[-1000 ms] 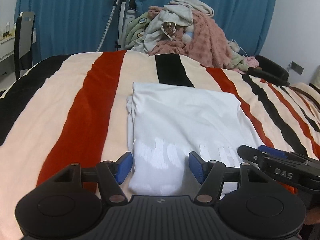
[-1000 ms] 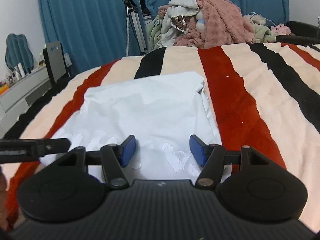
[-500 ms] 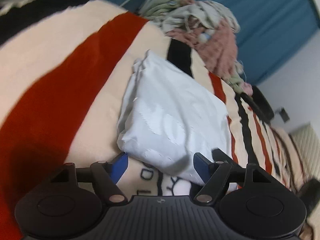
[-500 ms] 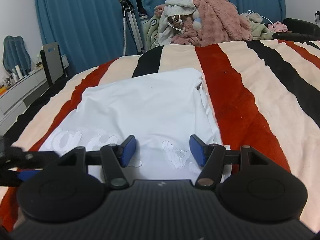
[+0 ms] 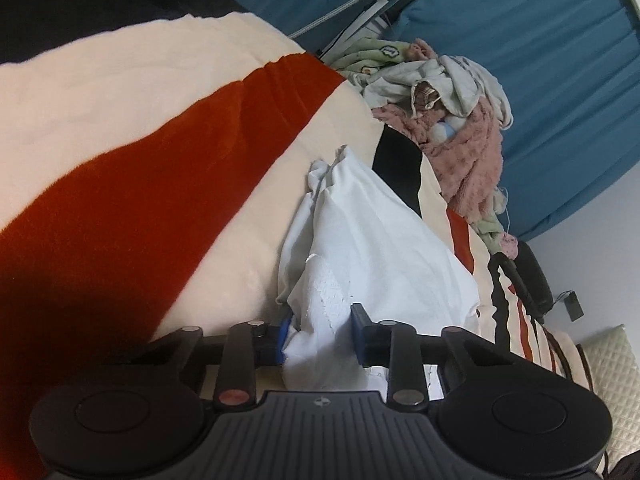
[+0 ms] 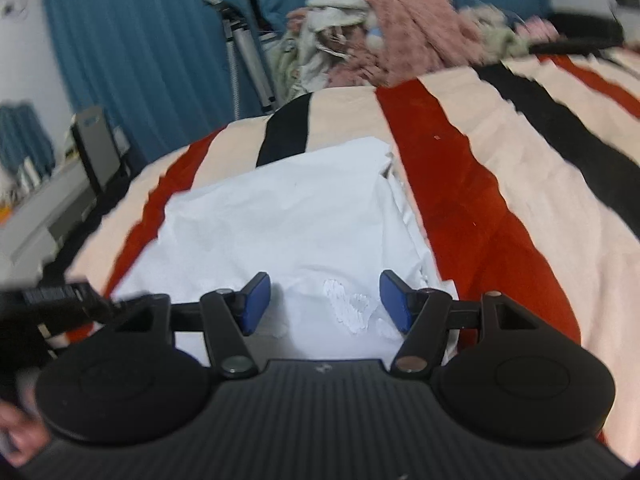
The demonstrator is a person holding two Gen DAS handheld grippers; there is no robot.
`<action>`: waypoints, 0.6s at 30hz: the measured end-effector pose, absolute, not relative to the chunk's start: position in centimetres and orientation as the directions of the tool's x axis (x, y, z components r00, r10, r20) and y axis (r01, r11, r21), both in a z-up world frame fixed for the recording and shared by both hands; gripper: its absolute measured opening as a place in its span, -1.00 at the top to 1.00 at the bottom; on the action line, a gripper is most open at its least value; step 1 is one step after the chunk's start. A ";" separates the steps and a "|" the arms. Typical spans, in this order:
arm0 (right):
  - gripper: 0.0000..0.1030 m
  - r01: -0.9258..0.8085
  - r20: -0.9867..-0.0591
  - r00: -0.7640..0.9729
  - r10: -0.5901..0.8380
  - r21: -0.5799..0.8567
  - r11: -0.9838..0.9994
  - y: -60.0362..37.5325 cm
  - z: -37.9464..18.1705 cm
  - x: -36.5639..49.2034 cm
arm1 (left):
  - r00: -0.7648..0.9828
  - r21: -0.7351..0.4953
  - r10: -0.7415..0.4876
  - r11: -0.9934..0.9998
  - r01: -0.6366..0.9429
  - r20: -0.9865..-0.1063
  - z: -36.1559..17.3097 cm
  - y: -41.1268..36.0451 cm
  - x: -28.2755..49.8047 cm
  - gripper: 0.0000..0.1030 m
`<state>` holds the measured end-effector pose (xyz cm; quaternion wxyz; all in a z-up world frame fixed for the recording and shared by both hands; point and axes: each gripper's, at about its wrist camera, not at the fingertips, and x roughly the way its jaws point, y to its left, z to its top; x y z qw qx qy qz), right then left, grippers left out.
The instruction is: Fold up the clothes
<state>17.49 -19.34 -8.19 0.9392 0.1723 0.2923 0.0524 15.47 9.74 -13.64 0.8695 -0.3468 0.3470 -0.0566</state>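
Observation:
A folded white garment (image 5: 380, 248) with white lettering lies on the striped blanket (image 5: 140, 168). My left gripper (image 5: 320, 332) is tilted and shut on the garment's near left corner, which bunches between its blue pads. In the right wrist view the same garment (image 6: 280, 224) lies flat. My right gripper (image 6: 326, 300) is open, and its blue pads stand on either side of the garment's near right part with the lettering. The left gripper (image 6: 60, 300) shows at the left edge of that view.
A heap of unfolded clothes (image 5: 448, 108) with a pink fuzzy piece lies at the far end of the bed (image 6: 500, 200). Blue curtains (image 6: 140, 40) and a metal stand (image 6: 248, 60) are behind. A chair and shelf (image 6: 80, 152) stand at the left.
My left gripper rolled to the side, moved onto the garment's near left corner and closed on it. My right gripper moved slightly forward over the garment and stayed open.

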 end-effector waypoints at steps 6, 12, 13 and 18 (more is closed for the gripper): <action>-0.75 0.076 -0.445 0.816 0.369 0.716 0.694 -22.9 -7.1 15.5 | 0.753 -0.660 -0.352 0.738 -0.143 -0.557 -13.6 9.9 15.5 0.41; -0.78 0.145 -0.350 0.681 0.643 0.926 0.350 -22.4 -11.5 15.9 | 0.758 -0.667 -0.353 0.731 -0.141 -0.548 -13.8 10.1 15.4 0.42; -0.78 0.162 -0.337 0.663 0.668 0.936 0.311 -22.1 -12.4 16.2 | 0.759 -0.670 -0.355 0.729 -0.141 -0.546 -13.8 10.2 15.4 0.42; -0.74 0.224 -0.340 0.689 0.640 0.940 0.258 -22.4 -14.6 18.1 | 0.754 -0.708 -0.381 0.689 -0.155 -0.535 -14.4 10.7 15.7 0.45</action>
